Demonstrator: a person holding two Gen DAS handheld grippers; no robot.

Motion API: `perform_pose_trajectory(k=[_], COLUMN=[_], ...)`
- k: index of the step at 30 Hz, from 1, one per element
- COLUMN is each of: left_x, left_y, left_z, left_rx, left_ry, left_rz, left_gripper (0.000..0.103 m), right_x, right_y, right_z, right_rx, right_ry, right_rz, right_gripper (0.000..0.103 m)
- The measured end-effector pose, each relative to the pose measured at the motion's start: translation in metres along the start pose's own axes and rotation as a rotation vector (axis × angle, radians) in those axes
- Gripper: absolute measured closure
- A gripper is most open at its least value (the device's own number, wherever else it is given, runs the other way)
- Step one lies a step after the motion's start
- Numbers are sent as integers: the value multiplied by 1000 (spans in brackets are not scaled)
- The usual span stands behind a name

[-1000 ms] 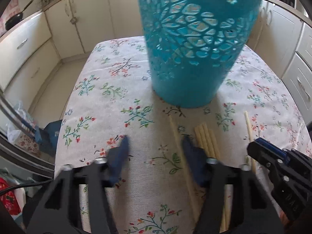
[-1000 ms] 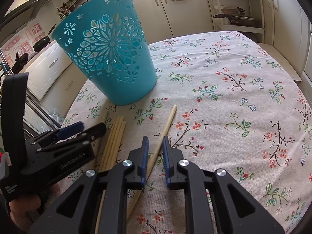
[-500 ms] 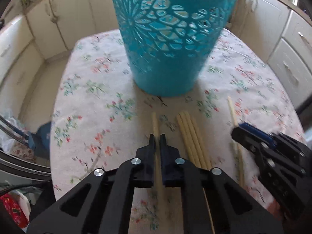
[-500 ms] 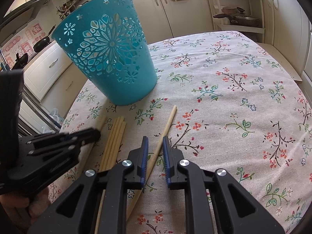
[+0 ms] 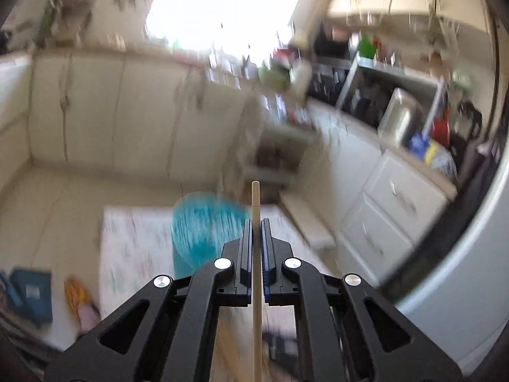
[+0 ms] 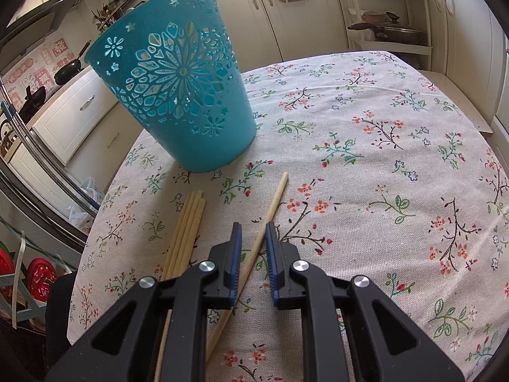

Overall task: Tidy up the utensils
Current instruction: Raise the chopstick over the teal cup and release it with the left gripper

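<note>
Left gripper (image 5: 254, 232): clamped on one wooden chopstick (image 5: 255, 203), held aloft above the worktop (image 6: 366, 159), tip jutting past the jaws. Right gripper (image 6: 253, 238): jaws slightly apart, low over a loose chopstick (image 6: 273, 200) lying between them, gripping nothing. Bundle of chopsticks (image 6: 187, 222): flat near the worktop's left edge. Teal cutout basket (image 6: 178, 89): upright beyond them toward the far left corner. Risk: the thin stick may pivot in the pads and miss the basket rim.

daylight, window (image 5: 219, 3) blown out | left view motion-blurred | right view sharp | edges fisheye-bent
</note>
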State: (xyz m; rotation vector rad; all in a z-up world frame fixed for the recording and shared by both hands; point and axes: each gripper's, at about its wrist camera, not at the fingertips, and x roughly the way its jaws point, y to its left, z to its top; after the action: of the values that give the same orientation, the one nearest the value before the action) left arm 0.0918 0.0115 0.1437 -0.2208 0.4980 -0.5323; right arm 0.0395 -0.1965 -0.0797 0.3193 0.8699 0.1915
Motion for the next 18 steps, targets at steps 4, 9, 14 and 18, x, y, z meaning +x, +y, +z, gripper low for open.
perform_pose_trajectory(k=[4, 9, 14, 18], left_x=[16, 55, 109, 129], left_y=[-8, -7, -4, 5], left_z=[37, 60, 46, 22], left_rx=[-23, -16, 16, 24], left_ry=[-137, -282, -244, -181], left_rz=[97, 261, 362, 381], left_gripper=[98, 98, 98, 98], right_x=[0, 0, 0, 0], right_y=[0, 1, 1, 1], right_z=[0, 0, 0, -1], right_rx=[-3, -10, -8, -7], right_ry=[0, -1, -2, -2], right_rz=[-1, -3, 0, 1], right_gripper=[87, 86, 86, 86])
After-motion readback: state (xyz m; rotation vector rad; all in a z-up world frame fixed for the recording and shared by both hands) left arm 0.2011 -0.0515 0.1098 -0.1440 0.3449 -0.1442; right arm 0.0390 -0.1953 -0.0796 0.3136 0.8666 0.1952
